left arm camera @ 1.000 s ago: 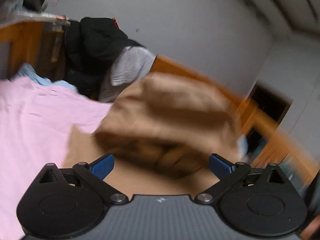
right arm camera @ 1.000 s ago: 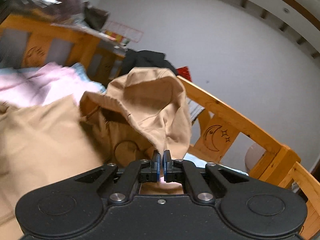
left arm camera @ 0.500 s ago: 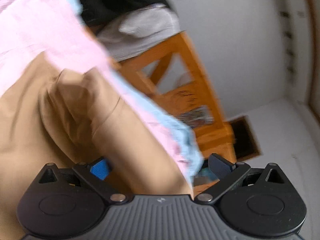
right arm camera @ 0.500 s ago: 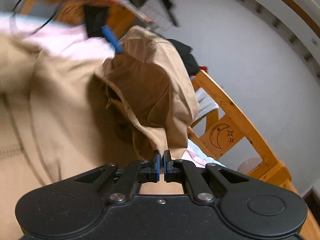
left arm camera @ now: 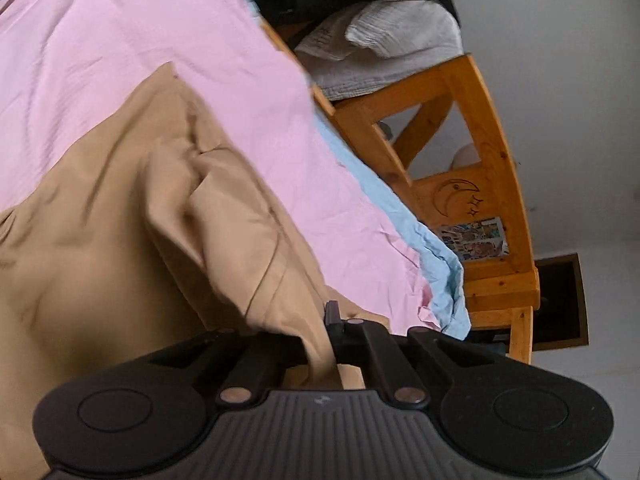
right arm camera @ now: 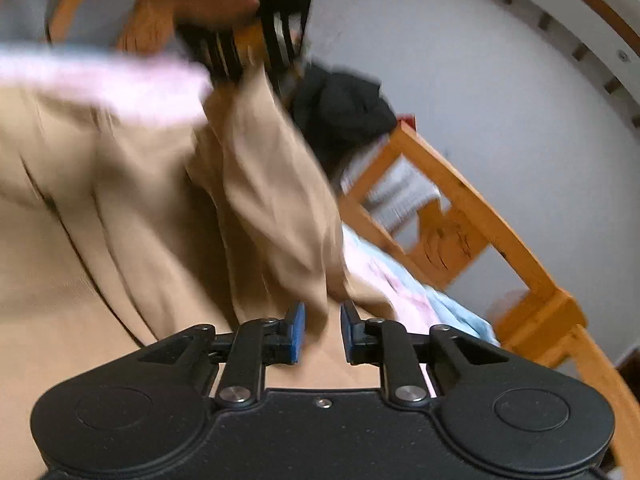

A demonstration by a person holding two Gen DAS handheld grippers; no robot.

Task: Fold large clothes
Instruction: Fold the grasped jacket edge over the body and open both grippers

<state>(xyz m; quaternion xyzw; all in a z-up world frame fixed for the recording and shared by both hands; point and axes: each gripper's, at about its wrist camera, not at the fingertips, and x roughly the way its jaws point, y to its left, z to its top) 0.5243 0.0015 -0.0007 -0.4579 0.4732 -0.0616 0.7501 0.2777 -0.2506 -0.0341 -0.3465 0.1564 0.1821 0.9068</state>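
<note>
A large tan garment (left arm camera: pixel 120 248) lies on a pink sheet (left arm camera: pixel 120 60) on a bed. My left gripper (left arm camera: pixel 320 344) is shut on a fold of the tan cloth at the bed's near edge. In the right wrist view the same garment (right arm camera: pixel 140 240) spreads to the left, and a strip of it runs down between the parted fingers of my right gripper (right arm camera: pixel 322 332), which is partly open. The left gripper (right arm camera: pixel 256 40) shows blurred at the top, at the garment's far end.
A wooden bed rail (left arm camera: pixel 488 184) with a carved moon runs along the right side. A light blue sheet edge (left arm camera: pixel 400 208) hangs beside it. Black and grey clothes (left arm camera: pixel 380 20) are piled at the far end of the bed. White wall lies behind.
My left gripper has closed on the tan cloth; it was open before. My right gripper was shut on the cloth and has now parted. The garment has come down flatter onto the bed.
</note>
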